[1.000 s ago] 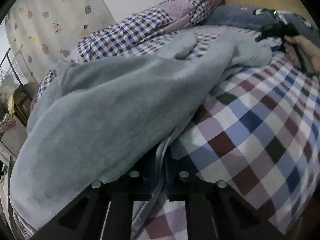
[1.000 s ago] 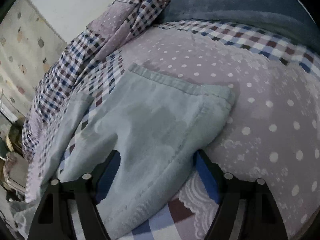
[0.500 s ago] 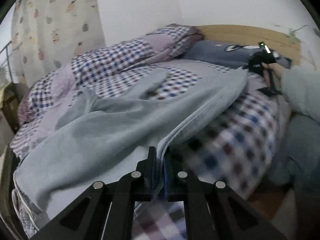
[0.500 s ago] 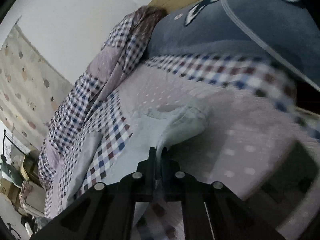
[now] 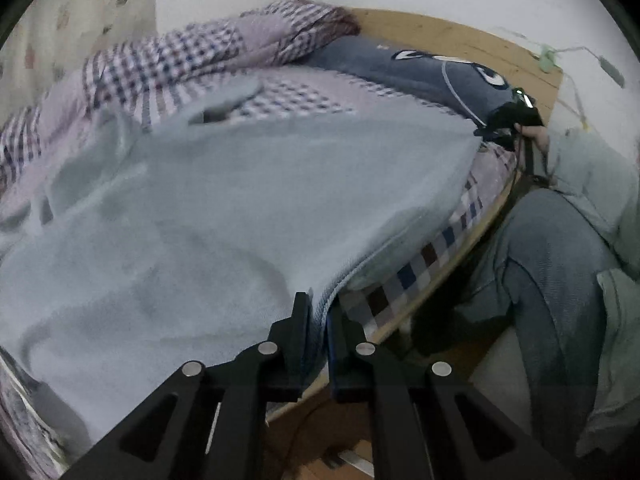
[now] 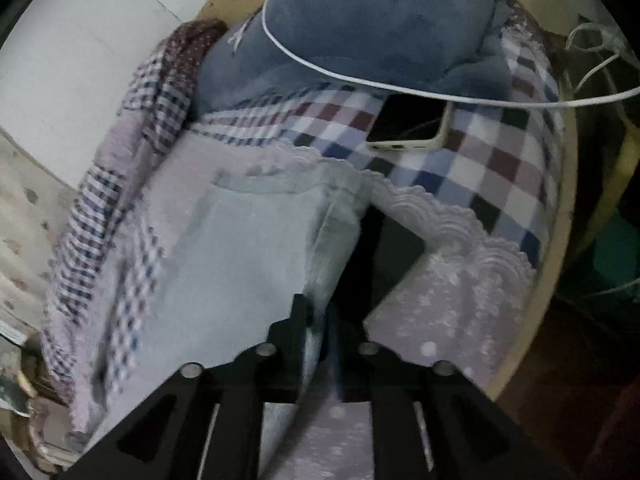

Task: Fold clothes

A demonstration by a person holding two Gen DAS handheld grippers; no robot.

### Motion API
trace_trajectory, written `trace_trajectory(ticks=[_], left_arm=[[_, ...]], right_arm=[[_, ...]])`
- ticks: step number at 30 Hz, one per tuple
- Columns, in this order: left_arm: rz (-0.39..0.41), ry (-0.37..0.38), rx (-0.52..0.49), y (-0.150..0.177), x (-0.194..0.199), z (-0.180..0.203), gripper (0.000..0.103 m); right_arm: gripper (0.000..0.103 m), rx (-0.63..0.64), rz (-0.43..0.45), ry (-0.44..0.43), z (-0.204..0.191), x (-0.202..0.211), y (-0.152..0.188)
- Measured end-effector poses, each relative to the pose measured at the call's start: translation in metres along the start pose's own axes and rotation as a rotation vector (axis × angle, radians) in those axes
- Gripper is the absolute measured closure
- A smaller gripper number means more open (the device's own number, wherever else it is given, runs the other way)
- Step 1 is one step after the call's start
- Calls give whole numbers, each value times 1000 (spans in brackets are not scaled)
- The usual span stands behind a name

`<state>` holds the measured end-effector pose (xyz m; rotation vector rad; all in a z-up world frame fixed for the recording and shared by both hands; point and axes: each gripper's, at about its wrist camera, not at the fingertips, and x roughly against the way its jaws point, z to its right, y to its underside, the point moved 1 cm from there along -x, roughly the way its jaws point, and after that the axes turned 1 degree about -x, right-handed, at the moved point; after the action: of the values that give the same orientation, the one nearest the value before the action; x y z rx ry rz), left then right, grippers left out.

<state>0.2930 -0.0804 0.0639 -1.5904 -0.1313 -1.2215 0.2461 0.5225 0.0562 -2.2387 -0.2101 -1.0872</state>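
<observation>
Garment: pale blue garment (image 5: 248, 208) lies spread over the bed (image 5: 432, 268), near edge hanging past the mattress side, far end up by the grey-blue pillow (image 6: 380, 20).
Left grip: your left gripper (image 5: 318, 312) is pinched nearly closed on the hem w/ only cloth thickness between the fingers.
Right grip: your right gripper (image 6: 316, 312) is clamped on a seamed edge at the other end; in the left view it's tiny (image 5: 504, 124), so jaws unreadable there.
Slip risk: both bites look thin, right at the edge. Pull the two ends apart too hard and I'd say one hem slides out.
Snag risk: white cable (image 6: 400, 88) and phone (image 6: 412, 136) sit just beyond the right-hand end; a wide sweep could drag them.
Sag risk: uneven lift probably lets the middle droop, so fold goes crooked.
Hidden: garment type is unclear, sleeve or leg can't tell. Underside and far corners are out of sight.
Blur: both views are smeared, so seam detail is soft.
</observation>
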Motion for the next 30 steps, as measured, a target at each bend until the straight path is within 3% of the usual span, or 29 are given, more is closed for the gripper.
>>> trace_trajectory(ticks=[1,3,6,7,9,15,20,25,30], left_arm=[[8,11,12,0,2,-1,90],[38,35,45,0,10,-3,81],[124,67,120,-1,31,-14,28],[163,70,160,-2,41,-22,22],[239,58,251,-3,62,-42,22],[426,-118,469,-8,130,-122,19],[486,-318,653,-7,167,-212,18],[434,-427,818,1,166,-307,19],[243,-482,871,2,114,-388,19]], right_arm=[[83,12,28,45,-1,5,0],[67,19,110,135,0,19,-1],[51,-31,205,86,5,39,-4],[51,-33,221,68,3,43,-4],[50,-15,241,34,-7,44,-3],[45,117,251,-47,-58,42,9],[40,212,259,-114,-94,45,23],[35,311,246,-182,-131,42,40],[34,392,228,-224,-161,32,57]])
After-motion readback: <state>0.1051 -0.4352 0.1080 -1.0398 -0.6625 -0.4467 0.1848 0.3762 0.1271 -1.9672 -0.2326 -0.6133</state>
